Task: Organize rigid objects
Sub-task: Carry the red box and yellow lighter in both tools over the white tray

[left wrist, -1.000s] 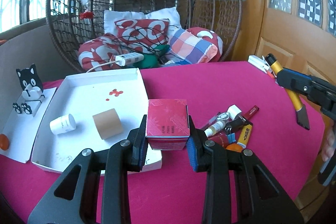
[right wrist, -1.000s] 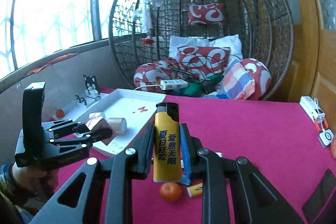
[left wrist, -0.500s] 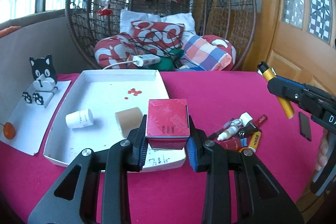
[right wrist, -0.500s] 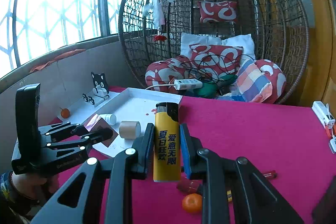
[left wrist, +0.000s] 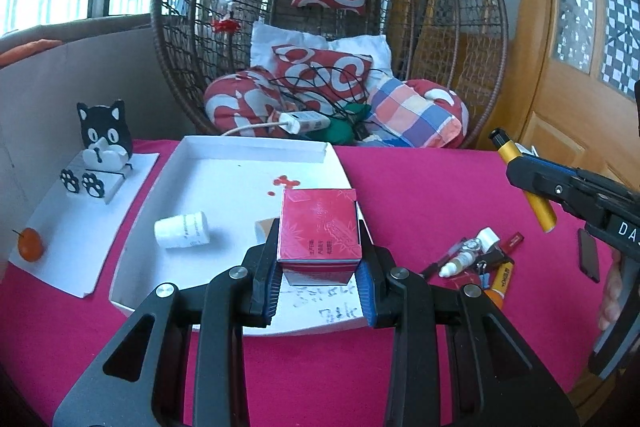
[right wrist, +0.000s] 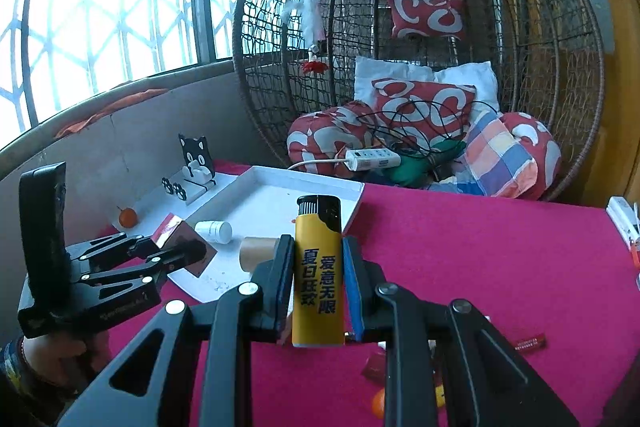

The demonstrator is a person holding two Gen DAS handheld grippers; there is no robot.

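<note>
Looking through the left wrist view first: left gripper (left wrist: 318, 277) closed on a red box (left wrist: 319, 237), pads pressing its two sides, box upright and lifted above the front edge of the white tray (left wrist: 208, 147). Inside the tray, toward its left side, a small white bottle (left wrist: 182, 229) lying on its side; right behind the box, a brown cardboard roll (left wrist: 265, 229), mostly hidden. Left of the tray, on a white sheet at the left edge of the pink table (left wrist: 420, 187), a black-and-white cat stand (left wrist: 105, 135) and a small orange fruit (left wrist: 30, 243) at the sheet's front left corner. Toward the right edge of the table, a heap of small tubes and pens (left wrist: 478, 259). At the right border, the right gripper (left wrist: 532, 181) clamped on a yellow lighter (left wrist: 524, 179), held above the table.

Turning to the right wrist view: right gripper (right wrist: 316, 283) gripping the yellow lighter (right wrist: 318, 275), upright between the pads, black cap at the top, dark characters on its face. At the left, the left gripper (right wrist: 180, 251) in a hand, holding the red box (right wrist: 180, 241) over the near edge of the white tray (right wrist: 304, 175). Beyond it, in the tray, the white bottle (right wrist: 214, 231) and the cardboard roll (right wrist: 258, 253). Behind the table, a wicker hanging chair (right wrist: 420, 7) with cushions.
</note>
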